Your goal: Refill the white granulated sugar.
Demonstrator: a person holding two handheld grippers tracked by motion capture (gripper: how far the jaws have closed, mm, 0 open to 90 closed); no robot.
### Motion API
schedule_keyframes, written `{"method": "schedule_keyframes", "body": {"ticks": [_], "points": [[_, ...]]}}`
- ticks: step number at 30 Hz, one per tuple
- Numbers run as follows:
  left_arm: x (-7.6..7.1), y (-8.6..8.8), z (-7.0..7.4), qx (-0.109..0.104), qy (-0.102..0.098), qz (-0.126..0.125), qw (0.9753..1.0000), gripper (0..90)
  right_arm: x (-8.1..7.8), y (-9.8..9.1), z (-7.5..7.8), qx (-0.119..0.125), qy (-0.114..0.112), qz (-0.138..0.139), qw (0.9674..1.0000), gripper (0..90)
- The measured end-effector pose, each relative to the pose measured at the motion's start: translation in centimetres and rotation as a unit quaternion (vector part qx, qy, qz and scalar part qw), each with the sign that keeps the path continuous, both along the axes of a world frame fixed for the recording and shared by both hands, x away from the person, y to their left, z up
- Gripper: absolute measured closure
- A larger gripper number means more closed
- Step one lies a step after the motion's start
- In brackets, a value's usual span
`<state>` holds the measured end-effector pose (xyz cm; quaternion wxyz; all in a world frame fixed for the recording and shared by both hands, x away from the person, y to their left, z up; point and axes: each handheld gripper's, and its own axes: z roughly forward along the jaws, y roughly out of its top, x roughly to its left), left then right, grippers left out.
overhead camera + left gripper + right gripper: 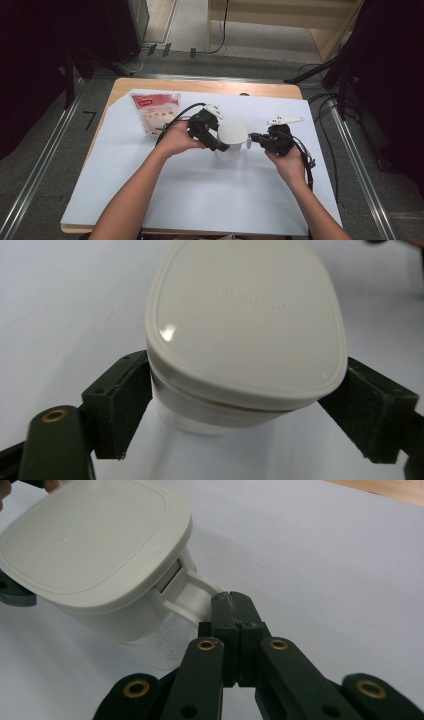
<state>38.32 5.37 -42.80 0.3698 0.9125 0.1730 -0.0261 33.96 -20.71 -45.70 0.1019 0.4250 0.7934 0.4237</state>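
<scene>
Item: cream lidded plastic jug (232, 141), upright mid-desk (200, 190) on white sheet. My left tool (235, 405) clamps its lid rim; my right tool (234, 611), closed, pinches the handle (192, 591). Risk: uneven pulling tips the jug or pops the lid.

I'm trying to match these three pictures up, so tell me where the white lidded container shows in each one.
High view: the white lidded container stands mid-table between the two hands.
Left gripper view: it sits centre, reaching the top edge, the left tongs clamped on its sides under the lid.
Right gripper view: upper left, its handle at the shut right tongs.
Shared landmark: the white sheet under it.
</scene>
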Motion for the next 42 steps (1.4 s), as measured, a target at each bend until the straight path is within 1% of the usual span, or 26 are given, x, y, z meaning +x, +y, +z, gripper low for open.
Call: {"method": "schedule_keyframes", "body": {"ticks": [1, 3, 6, 7, 11, 16, 17, 19, 20, 21, 22, 23, 24, 25, 27, 28, 29, 30, 32, 34, 36, 37, 39, 40, 42], "points": [[0.0, 0.1, 0.2, -0.001, 0.001, 0.001, 1.0, 17.4, 0.0, 0.0, 0.0, 0.001, 0.0, 0.001, 1.0, 90.0], [-0.2, -0.1, 0.3, 0.013, -0.013, -0.002, 0.9998, 18.3, 0.0, 0.1, 0.0, 0.002, -0.001, 0.0, 1.0, 90.0], [-0.3, -0.5, 0.7, 0.038, -0.023, -0.009, 0.999, 18.9, 0.0, 0.0, 0.1, 0.003, -0.001, 0.002, 1.0, 90.0], [-0.3, -0.5, 0.8, 0.034, -0.024, -0.006, 0.9991, 18.9, 0.0, 0.0, 0.1, 0.003, 0.0, 0.002, 1.0, 90.0], [-0.4, -0.6, 1.1, 0.043, -0.023, -0.007, 0.9988, 18.9, -0.1, 0.1, 0.1, -0.001, -0.004, 0.004, 1.0, 90.0], [-0.5, -0.6, 1.6, 0.035, -0.029, -0.003, 0.9989, 18.6, -0.1, 0.0, 0.1, 0.0, -0.002, 0.003, 1.0, 90.0], [-0.6, -0.7, 1.7, 0.032, -0.035, -0.004, 0.9988, 18.6, -0.1, 0.0, 0.1, 0.0, -0.002, 0.004, 1.0, 90.0], [-0.7, -0.8, 2.0, 0.039, -0.043, -0.007, 0.9983, 19.2, -0.2, 0.1, 0.1, -0.001, -0.005, 0.006, 1.0, 90.0], [-0.8, -0.8, 2.2, 0.036, -0.045, -0.007, 0.9983, 19.9, -0.2, 0.1, 0.1, -0.001, -0.005, 0.006, 1.0, 90.0], [-0.8, -0.6, 2.6, 0.027, -0.042, -0.01, 0.9987, 21.5, -0.2, 0.1, 0.2, 0.0, -0.004, 0.005, 1.0, 90.0], [-0.7, -0.3, 3.1, -0.004, -0.012, -0.024, 0.9996, 37.0, -0.2, 0.0, 0.2, 0.001, -0.003, 0.006, 1.0, 90.0], [-0.8, -0.4, 3.3, 0.0, -0.022, -0.016, 0.9996, 46.9, -0.2, 0.0, 0.2, 0.005, -0.004, 0.008, 0.9999, 90.0], [-0.9, -0.5, 3.5, 0.001, -0.025, -0.014, 0.9996, 46.5, -0.2, 0.1, 0.2, 0.006, -0.004, 0.011, 0.9999, 90.0], [-0.8, -0.5, 3.6, 0.002, -0.02, -0.022, 0.9996, 49.5, -0.3, 0.1, 0.3, 0.005, -0.006, 0.011, 0.9999, 90.0], [-0.8, -0.5, 3.6, 0.005, -0.018, -0.022, 0.9996, 54.4, -0.4, 0.2, 0.3, 0.001, -0.008, 0.011, 0.9999, 90.0], [-0.7, -0.5, 3.6, 0.004, -0.012, -0.026, 0.9996, 58.4, -0.4, 0.2, 0.3, 0.002, -0.008, 0.011, 0.9999, 90.0], [-0.7, -0.6, 3.6, 0.003, -0.01, -0.024, 0.9997, 60.3, -0.4, 0.1, 0.3, 0.004, -0.005, 0.012, 0.9999, 90.0], [-0.7, -0.6, 3.6, 0.001, -0.004, -0.026, 0.9997, 65.0, -0.4, 0.1, 0.3, 0.005, -0.004, 0.013, 0.9999, 90.0], [-0.7, -0.7, 3.6, -0.001, 0.001, -0.029, 0.9996, 70.4, -0.4, 0.1, 0.3, 0.006, -0.004, 0.013, 0.9999, 90.0], [-0.6, -0.8, 3.8, -0.007, 0.012, -0.032, 0.9994, 75.8, -0.3, 0.1, 0.3, 0.008, -0.002, 0.013, 0.9999, 90.0], [-0.5, -1.1, 4.0, -0.011, 0.014, -0.034, 0.9993, 79.7, -0.3, 0.0, 0.3, 0.013, 0.001, 0.011, 0.9998, 90.0], [-0.5, -1.2, 4.1, -0.01, 0.019, -0.032, 0.9993, 80.7, -0.3, 0.0, 0.3, 0.015, 0.003, 0.012, 0.9998, 90.0], [-0.4, -1.7, 4.4, -0.01, 0.021, -0.035, 0.9991, 81.8, -0.3, 0.0, 0.3, 0.014, 0.002, 0.011, 0.9998, 90.0], [-0.4, -1.8, 4.4, -0.01, 0.019, -0.038, 0.9991, 82.1, -0.3, 0.0, 0.3, 0.014, 0.002, 0.012, 0.9998, 90.0], [-0.4, -2.2, 4.6, -0.011, 0.02, -0.036, 0.9991, 82.2, -0.3, -0.1, 0.2, 0.015, 0.001, 0.012, 0.9998, 90.0]]}}
